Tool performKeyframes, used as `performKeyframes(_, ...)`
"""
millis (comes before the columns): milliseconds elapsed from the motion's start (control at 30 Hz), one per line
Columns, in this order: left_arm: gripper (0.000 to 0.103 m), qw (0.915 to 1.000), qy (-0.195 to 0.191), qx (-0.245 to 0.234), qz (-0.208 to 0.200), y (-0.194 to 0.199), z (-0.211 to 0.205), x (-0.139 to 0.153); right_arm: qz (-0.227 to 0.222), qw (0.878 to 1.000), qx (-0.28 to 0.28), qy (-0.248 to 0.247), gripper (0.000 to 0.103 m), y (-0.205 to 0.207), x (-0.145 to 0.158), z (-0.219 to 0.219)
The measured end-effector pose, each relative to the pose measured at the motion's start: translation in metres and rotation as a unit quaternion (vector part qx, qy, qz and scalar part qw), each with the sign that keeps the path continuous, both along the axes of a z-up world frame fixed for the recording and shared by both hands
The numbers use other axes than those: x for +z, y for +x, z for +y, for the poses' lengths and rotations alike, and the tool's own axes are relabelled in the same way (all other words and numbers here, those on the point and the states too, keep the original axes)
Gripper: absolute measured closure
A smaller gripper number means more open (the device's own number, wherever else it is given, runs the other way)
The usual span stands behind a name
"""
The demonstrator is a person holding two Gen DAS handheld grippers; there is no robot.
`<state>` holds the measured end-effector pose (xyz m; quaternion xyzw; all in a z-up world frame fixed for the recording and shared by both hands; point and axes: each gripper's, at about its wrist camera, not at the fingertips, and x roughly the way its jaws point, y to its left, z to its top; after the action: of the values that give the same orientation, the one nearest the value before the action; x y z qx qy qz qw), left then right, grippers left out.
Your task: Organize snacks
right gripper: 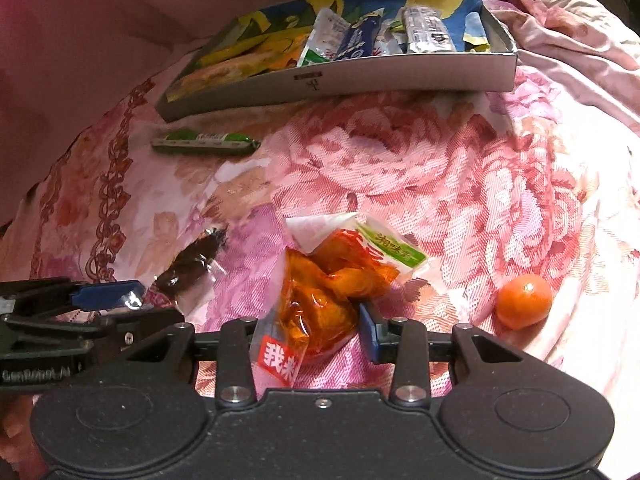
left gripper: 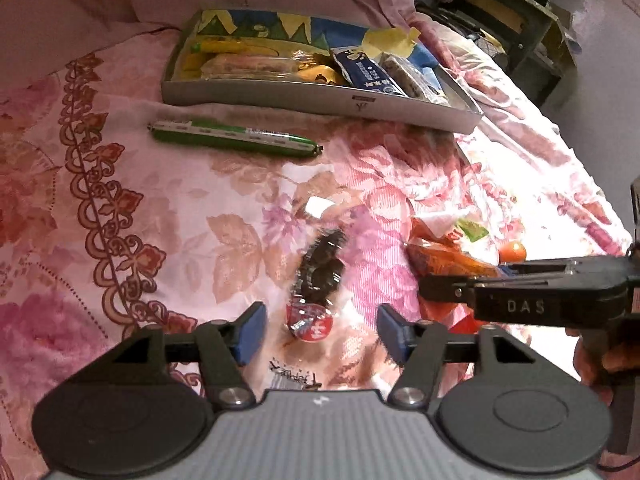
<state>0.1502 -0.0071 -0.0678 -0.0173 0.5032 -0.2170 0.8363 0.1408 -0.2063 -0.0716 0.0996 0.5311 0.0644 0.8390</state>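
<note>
Loose snacks: four are not in the box yet. There's a dark snack pack point(left gripper: 320, 280) with a red end, an orange snack bag point(right gripper: 332, 280), a green sausage stick point(left gripper: 234, 139) and a small orange fruit point(right gripper: 524, 301), all lying on the floral bedspread point(left gripper: 140, 208).

Box: the cardboard box point(left gripper: 320, 106) sits at the far side of the bed, already holding a bunch of packets. The green stick lies just in front of its near wall.

Left gripper: the left gripper point(left gripper: 320, 330) has its fingers spread wide, with the red end of the dark pack right between the blue pads point(left gripper: 252, 330). Nothing is pinched so far; whether a pad is touching the film is hard to tell.

Right gripper: the right gripper point(right gripper: 312, 332) straddles the orange bag. One pad point(right gripper: 370, 334) sits beside the bag and the other is hidden behind the wrapper, so I honestly can't tell if it's clamped or just loose around it.

Step in hand: looks like pickup stage, each hand lined up on its own packet, side by side and close together.

Next move: I'd guess close the left fingers on the red end, lift both, and carry them up to the box without the grippers bumping. The crinkly film could slip, so grab some bulk, not just the edge.
</note>
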Motion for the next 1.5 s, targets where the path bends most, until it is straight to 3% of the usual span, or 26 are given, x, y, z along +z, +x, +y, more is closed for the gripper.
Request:
performKeyframes(167, 0.023, 0.9994, 0.027, -0.016, -0.015, -0.001, -0.010, 0.000, 0.002, 1.000, -0.008, 0.004, 0.063, 0.002, -0.002, -0.003)
performKeyframes(367, 0.018, 0.9995, 0.027, 0.009, -0.014, 0.012, -0.003, -0.003, -0.005, 1.000, -0.007, -0.011, 0.062, 0.007, -0.003, 0.001)
performKeyframes(600, 0.018, 0.9994, 0.035, -0.006, -0.001, 0.021, -0.009, -0.013, -0.006, 1.000, -0.024, -0.003, 0.047, 0.011, -0.005, -0.004)
performKeyframes(833, 0.048, 0.9957, 0.089, -0.023, -0.012, 0.019, -0.018, -0.012, -0.004, 1.000, -0.012, -0.028, 0.051, 0.014, -0.007, 0.003)
performKeyframes(1000, 0.050, 0.9960, 0.087, -0.020, -0.007, 0.020, -0.018, -0.010, -0.003, 1.000, -0.016, -0.026, 0.061, 0.015, -0.007, 0.001)
performKeyframes(1500, 0.051, 0.9984, 0.054, 0.008, 0.012, 0.024, -0.010, -0.007, -0.010, 0.999, -0.012, -0.028, 0.061, 0.015, -0.005, 0.002)
